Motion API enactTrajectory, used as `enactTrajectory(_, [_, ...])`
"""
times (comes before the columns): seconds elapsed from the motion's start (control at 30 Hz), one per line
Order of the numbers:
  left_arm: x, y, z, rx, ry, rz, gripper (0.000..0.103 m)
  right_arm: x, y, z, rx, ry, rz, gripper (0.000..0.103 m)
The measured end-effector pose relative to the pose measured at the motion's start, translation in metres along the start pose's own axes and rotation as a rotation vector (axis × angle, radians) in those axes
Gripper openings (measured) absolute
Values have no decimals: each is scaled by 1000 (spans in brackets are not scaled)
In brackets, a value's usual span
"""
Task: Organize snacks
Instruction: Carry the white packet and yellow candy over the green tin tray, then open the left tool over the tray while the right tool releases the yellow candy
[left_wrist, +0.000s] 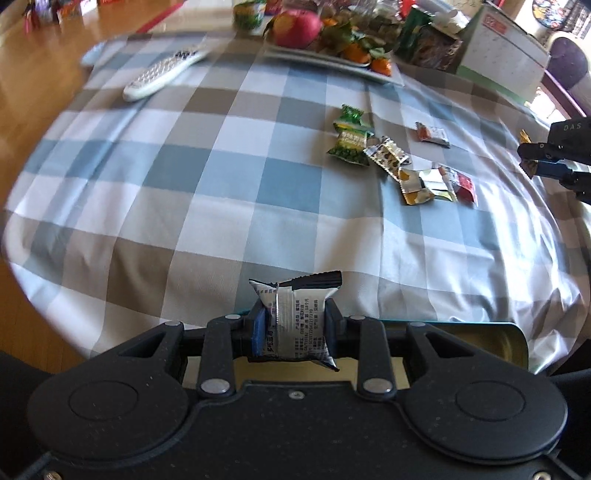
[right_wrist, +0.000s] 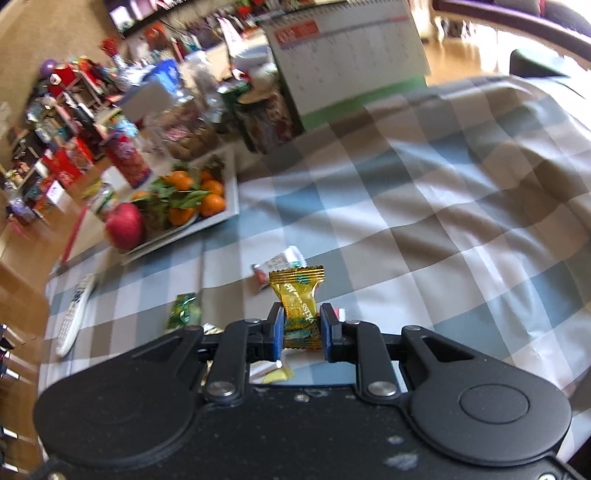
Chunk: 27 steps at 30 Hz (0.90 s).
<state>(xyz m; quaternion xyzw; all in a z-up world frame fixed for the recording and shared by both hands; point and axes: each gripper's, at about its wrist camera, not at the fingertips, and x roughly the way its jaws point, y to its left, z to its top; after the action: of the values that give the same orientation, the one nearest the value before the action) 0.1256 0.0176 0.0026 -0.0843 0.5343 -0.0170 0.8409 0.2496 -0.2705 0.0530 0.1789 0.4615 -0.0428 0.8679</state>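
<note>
Nearest your left gripper (left_wrist: 293, 326) sits a silver snack packet (left_wrist: 295, 317), clamped across its middle by both pads, its crimped ends flaring out above and below. Just beneath it you can see the gold-lined rim of an open tin (left_wrist: 513, 341) at the table edge, likely where it belongs. Your right gripper (right_wrist: 301, 326) is closed on a yellow wrapped candy (right_wrist: 299, 299), pinched at its waist with the pleated end standing up.

Both pieces look light and soft: thin crinkly foil around a small firm core. The foil is likely slick, so keep hold at the thick middle, not the flat sealed ends, which would fold and slip.

Farther out, loose snacks lie on the checked tablecloth (left_wrist: 184, 184): a green wrapped candy (left_wrist: 351, 122) touching a second green packet, and a cluster of silver and red wrappers (left_wrist: 436, 182) near the right gripper. The cloth is soft and creased, so flat wrappers may be awkward to pinch. Beyond stand a fruit plate (left_wrist: 295, 55), a remote control (left_wrist: 162, 72) and a desk calendar (left_wrist: 506, 55).
</note>
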Motion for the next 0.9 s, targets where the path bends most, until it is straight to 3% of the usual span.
enactTrajectory(0.17, [0, 6, -2, -31, 0, -22, 39, -35, 4, -41, -24, -57, 100, 22])
enactTrajectory(0.43, [-4, 8, -14, -19, -7, -14, 39, -87, 18, -120, -193, -133, 194, 22])
enactTrajectory(0.57, [-8, 9, -22, -15, -12, -14, 39, -104, 12, -147, -170, -122, 241, 22])
enactTrajectory(0.9, [-22, -1, -45, 9, -66, -26, 39, -123, -13, -186, -38, -100, 223, 22])
